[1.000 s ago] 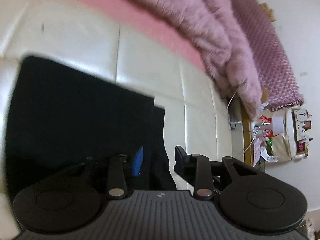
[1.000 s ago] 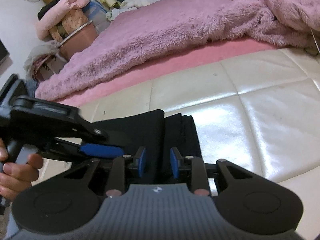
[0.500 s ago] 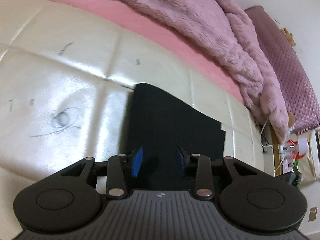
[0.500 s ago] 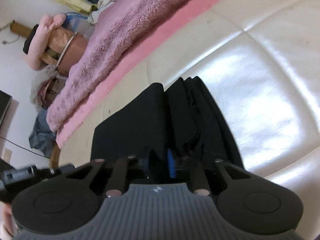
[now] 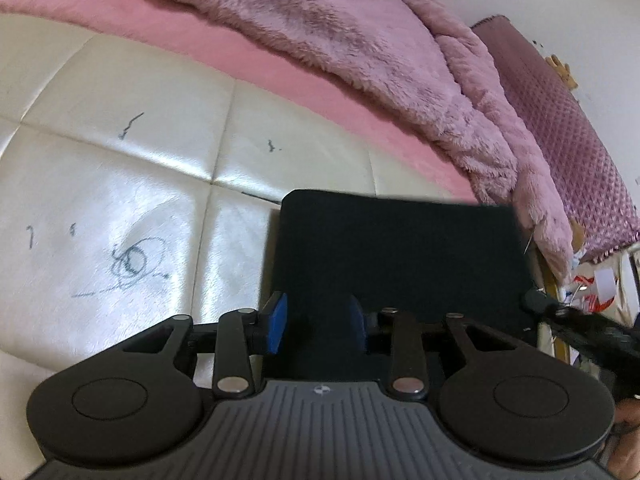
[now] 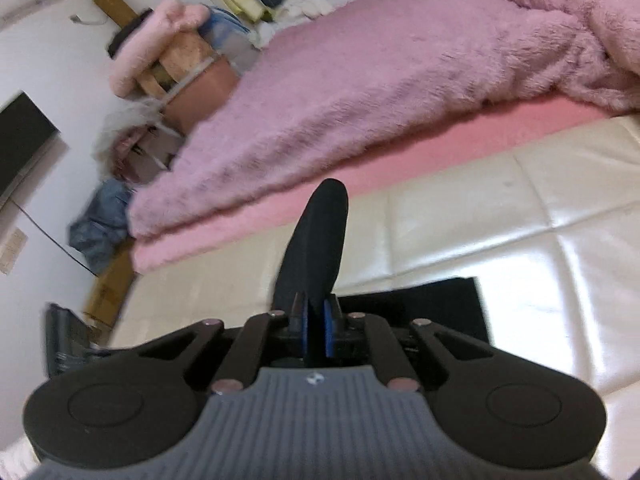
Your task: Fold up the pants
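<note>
Pants (image 5: 396,256) lie folded on the cream mattress (image 5: 120,200) just ahead of the left gripper (image 5: 318,326)'s spread, empty fingers, while the right gripper (image 6: 316,326)'s fingers pinch a raised edge, best carried across level and released squarely.

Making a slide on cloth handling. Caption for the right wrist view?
Right gripper shut on a raised fold of black pants above a cream cushion, pink blanket behind.
</note>
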`<state>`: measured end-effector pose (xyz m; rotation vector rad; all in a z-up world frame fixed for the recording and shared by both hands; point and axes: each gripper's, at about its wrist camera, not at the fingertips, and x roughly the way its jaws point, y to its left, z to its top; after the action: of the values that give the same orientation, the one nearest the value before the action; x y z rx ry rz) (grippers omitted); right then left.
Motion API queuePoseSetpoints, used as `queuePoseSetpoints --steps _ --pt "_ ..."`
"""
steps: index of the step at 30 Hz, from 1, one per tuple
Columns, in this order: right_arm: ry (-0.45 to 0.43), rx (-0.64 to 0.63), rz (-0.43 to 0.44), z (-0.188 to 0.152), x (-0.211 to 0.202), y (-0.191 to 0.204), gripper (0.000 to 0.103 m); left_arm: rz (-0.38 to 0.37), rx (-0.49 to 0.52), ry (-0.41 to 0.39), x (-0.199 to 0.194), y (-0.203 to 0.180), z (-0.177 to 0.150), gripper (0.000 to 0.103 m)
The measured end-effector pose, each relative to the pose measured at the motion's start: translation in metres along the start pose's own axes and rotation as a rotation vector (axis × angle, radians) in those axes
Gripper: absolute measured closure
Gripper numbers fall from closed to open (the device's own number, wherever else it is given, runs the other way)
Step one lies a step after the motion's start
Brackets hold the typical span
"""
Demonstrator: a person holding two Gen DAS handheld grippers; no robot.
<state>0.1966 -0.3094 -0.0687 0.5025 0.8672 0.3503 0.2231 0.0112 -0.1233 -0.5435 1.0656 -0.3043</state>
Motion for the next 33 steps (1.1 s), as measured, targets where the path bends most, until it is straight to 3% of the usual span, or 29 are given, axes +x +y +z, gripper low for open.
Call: queuePoseSetpoints --steps 7,14,19,27,30,33 --pt "0.032 0.137 -0.132 -0.024 0.023 -0.068 0.101 0.014 0.083 0.017 0.018 -0.014 0.002 0.076" --pt "0.028 0.001 -0.27 -0.032 0.047 -0.074 0.101 0.028 0.133 0.051 0.044 -0.027 0.003 0.077" --pt "0.019 0.046 -0.24 -0.034 0.043 -0.084 0.101 0.018 0.107 0.056 0.043 -0.022 0.002 0.077" --pt "0.001 -0.058 -0.098 0.01 -0.007 -0.022 0.101 0.007 0.08 0.025 0.029 -0.015 0.013 0.077" --pt "0.04 -0.099 -0.16 0.016 0.0 -0.026 0.101 0.012 0.092 0.026 0.033 -0.019 0.014 0.077" --pt "0.099 -0.057 -0.263 0.002 0.032 -0.061 0.101 0.015 0.125 0.033 0.041 -0.025 0.011 0.081"
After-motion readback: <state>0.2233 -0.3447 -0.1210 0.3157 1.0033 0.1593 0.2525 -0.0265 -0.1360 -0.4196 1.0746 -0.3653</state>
